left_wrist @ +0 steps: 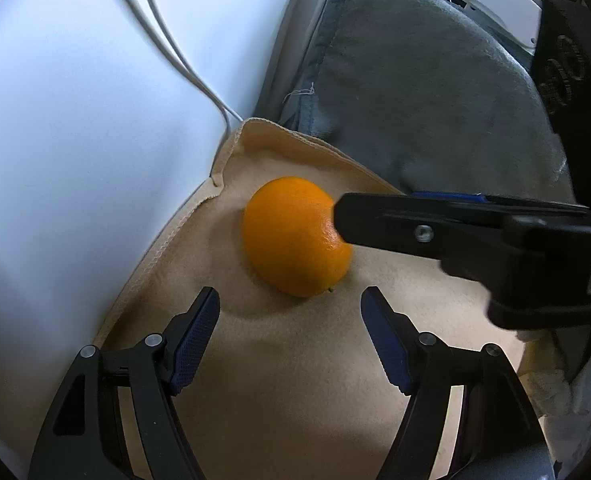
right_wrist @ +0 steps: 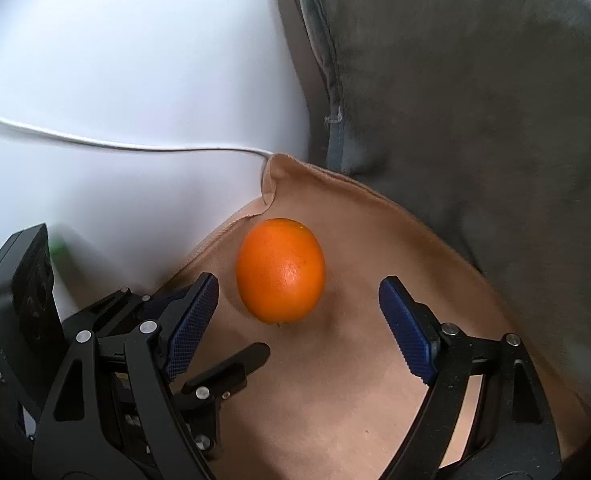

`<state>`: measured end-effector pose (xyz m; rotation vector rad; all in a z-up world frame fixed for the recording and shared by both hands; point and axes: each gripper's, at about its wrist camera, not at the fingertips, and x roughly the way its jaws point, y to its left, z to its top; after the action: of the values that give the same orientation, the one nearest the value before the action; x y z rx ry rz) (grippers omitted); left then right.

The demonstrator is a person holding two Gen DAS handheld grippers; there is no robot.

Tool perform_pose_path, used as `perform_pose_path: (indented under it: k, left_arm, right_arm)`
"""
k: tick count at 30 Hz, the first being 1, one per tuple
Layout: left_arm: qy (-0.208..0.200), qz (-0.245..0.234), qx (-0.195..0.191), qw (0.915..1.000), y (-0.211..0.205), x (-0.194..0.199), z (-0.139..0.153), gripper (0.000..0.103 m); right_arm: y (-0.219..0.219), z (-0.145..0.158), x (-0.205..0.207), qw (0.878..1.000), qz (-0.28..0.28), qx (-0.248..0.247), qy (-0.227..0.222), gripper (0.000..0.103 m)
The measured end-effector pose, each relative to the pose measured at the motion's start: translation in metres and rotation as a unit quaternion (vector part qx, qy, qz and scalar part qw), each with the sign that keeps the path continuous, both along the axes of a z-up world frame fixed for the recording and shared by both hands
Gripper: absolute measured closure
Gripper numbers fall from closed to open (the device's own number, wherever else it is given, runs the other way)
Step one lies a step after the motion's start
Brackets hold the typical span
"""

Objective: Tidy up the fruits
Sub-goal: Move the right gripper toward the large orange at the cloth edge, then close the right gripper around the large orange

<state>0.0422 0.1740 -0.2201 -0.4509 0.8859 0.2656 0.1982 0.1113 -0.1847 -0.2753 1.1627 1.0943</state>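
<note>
**Orange on the tan cloth, both tools spread**

A round, glossy orange fruit point(left_wrist: 295, 236) point(right_wrist: 280, 270) lies on a tan fleece cloth point(left_wrist: 295, 380) point(right_wrist: 335, 380), near its far left corner. The left tool point(left_wrist: 291, 338) sits just near of the fruit, fingers spread apart and holding nothing. The right tool point(right_wrist: 298, 312) point(left_wrist: 345, 216) reaches in from the right, its jaws also wide apart, the fruit ahead between them, one finger overlapping the fruit. Beyond lie a grey plush blanket point(left_wrist: 415, 92) point(right_wrist: 475, 100), a white desk point(left_wrist: 75, 120) point(right_wrist: 135, 80) and a thin white cable point(left_wrist: 175, 48) point(right_wrist: 115, 145).
</note>
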Motion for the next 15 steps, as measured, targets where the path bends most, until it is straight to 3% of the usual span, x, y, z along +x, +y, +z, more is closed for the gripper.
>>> perform_pose_path:
  k: [6, 15]
  left_arm:
    - [-0.007, 0.003, -0.016, 0.9998, 0.005, 0.005, -0.008, 0.032]
    - [-0.014, 0.004, -0.039, 0.9991, 0.009, 0.007, -0.012, 0.038]
  right_arm:
    - [0.009, -0.016, 0.008, 1.0, 0.002, 0.004, 0.03, 0.018]
    - [0.022, -0.033, 0.017, 0.998, 0.008, 0.005, 0.064, 0.027]
